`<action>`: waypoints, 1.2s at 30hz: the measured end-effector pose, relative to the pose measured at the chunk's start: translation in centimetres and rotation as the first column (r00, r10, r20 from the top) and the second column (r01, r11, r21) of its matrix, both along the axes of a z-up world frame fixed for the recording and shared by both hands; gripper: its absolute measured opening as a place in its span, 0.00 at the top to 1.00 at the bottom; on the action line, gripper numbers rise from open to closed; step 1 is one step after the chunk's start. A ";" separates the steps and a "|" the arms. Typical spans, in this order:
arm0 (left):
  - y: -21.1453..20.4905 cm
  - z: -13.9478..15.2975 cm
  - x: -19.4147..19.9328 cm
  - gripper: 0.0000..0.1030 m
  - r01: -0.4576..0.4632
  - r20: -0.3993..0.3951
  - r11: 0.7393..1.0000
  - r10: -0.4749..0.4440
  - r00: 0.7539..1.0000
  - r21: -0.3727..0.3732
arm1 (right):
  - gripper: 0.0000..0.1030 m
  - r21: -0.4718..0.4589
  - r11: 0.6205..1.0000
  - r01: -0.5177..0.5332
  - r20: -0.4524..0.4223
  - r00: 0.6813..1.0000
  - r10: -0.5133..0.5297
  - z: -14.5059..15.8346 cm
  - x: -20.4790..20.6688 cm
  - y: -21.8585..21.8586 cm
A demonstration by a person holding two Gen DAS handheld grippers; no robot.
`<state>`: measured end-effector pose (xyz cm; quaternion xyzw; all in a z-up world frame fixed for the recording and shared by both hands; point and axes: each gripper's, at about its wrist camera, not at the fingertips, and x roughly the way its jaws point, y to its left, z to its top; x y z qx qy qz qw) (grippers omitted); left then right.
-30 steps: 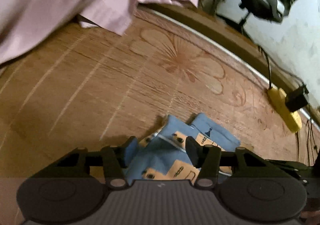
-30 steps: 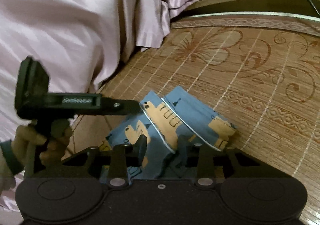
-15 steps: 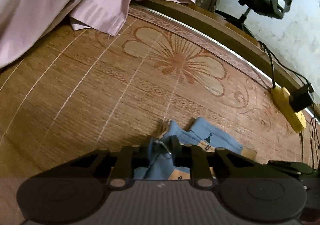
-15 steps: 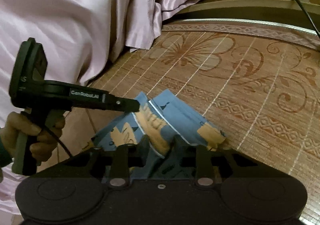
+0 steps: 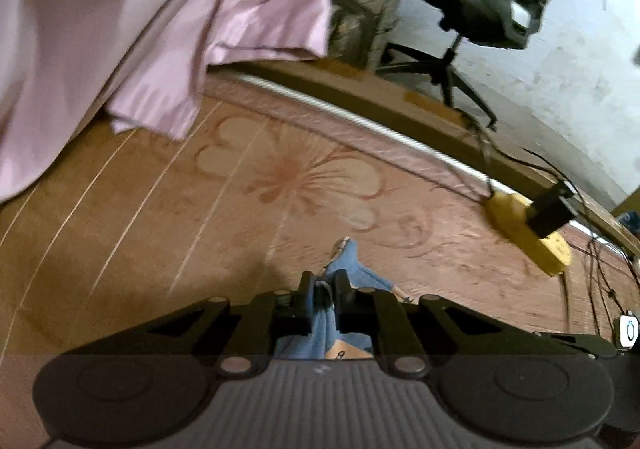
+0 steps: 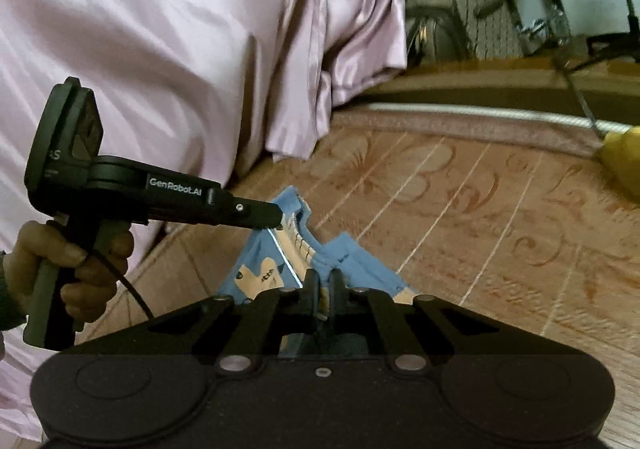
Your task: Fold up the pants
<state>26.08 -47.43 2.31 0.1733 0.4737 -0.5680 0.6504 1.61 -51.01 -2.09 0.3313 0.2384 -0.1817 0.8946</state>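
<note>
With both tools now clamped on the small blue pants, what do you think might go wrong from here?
1. The left tool pinches only a thin edge of the pants, so the fabric may slip out.
2. The right tool grips bunched cloth, so it may hold several layers and the fold could come out uneven.
3. The pink sheet hangs close and could snag.

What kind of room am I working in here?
Probably a bedroom at home: the pants lie on a woven bamboo mat with a pink satin sheet beside it and an office chair behind.

Blue pants (image 6: 276, 269) with tan print; bunched, pinched at two edges
</note>
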 end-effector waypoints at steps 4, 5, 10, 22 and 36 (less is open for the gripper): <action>-1.5 -0.4 -2.1 0.90 0.049 0.032 0.998 -0.050 0.998 0.031 | 0.96 -0.025 1.000 0.019 -0.037 0.999 -0.020 0.3 -0.8 0.1; -1.9 -0.9 -2.6 0.90 0.056 0.044 0.997 -0.058 0.997 0.049 | 0.96 -0.011 1.000 0.023 -0.054 0.998 -0.023 0.0 -0.8 -0.1; -3.2 -3.5 -3.7 0.89 0.054 0.075 0.993 -0.062 0.995 0.100 | 0.96 0.030 0.999 0.041 -0.136 0.990 -0.037 -1.3 -0.6 -1.1; -0.2 -2.2 -2.4 0.34 -0.054 0.166 0.998 0.051 0.985 0.018 | 0.71 -0.108 0.991 0.083 -0.233 0.966 -0.107 -2.2 0.1 -2.3; 22.1 -2.0 2.6 0.52 -0.240 0.255 0.955 0.192 0.948 0.173 | 0.31 -0.251 0.878 -0.407 -0.129 0.913 0.386 -2.3 5.6 5.2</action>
